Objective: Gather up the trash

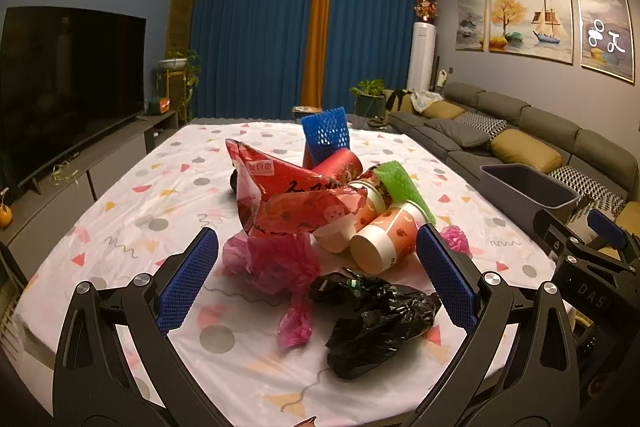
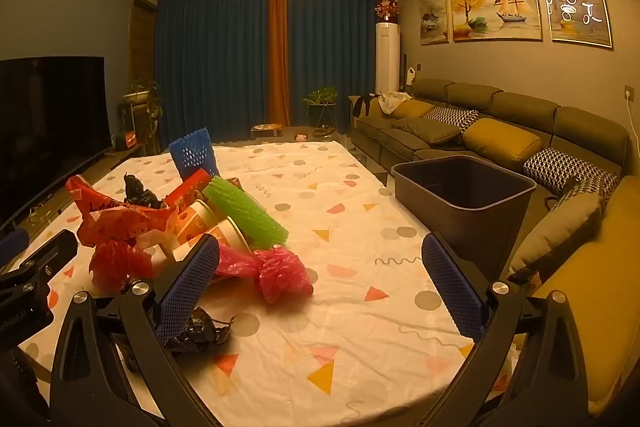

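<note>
Both wrist cameras looked low across the table (image 1: 120,211) toward the blue curtain (image 1: 256,43), from its near edge. The left view sat close behind the trash pile (image 1: 320,211); the right view stood further toward the sofa (image 2: 500,131), nearer the bin (image 2: 464,187). Both shared pile, bin, curtain and sofa.

Only two bits you can actually read: the letters "DAS" on the black body of your right gripper (image 1: 600,247), and a small white label with red Chinese characters, too blurry to make out, on the crinkled red plastic wrapper (image 1: 280,187) beside the paper cups.
</note>
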`<state>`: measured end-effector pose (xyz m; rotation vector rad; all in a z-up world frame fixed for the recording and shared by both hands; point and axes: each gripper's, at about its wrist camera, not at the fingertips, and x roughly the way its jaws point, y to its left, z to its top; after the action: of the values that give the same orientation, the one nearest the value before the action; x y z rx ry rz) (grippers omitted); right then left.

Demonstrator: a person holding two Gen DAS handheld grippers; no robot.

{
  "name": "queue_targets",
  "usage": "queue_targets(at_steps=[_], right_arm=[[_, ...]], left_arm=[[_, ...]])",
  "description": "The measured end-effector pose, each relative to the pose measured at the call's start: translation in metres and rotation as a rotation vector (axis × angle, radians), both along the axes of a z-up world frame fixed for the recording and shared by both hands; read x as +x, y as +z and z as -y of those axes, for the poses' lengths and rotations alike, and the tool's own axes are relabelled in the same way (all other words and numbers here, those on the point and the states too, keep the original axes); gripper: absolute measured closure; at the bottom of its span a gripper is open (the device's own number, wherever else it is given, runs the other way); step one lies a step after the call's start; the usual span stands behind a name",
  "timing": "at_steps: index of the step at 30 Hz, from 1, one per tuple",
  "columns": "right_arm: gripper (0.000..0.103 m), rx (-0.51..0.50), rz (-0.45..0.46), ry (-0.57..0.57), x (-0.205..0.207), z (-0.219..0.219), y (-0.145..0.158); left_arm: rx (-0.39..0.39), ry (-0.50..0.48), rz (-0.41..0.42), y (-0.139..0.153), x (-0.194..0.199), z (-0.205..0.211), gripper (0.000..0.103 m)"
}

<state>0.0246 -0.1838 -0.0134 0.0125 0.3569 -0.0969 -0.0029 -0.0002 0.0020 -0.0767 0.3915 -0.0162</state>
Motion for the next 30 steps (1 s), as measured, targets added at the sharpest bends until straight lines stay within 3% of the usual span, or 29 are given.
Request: queue_targets(at_steps=[30], right_arm=[[0.005, 0.003, 0.016, -0.008, -0.0007, 0.0032, 0.0044]], left_arm=[[-0.012, -0.010, 0.002, 0.0012, 0.0000, 0.0026, 0.005]])
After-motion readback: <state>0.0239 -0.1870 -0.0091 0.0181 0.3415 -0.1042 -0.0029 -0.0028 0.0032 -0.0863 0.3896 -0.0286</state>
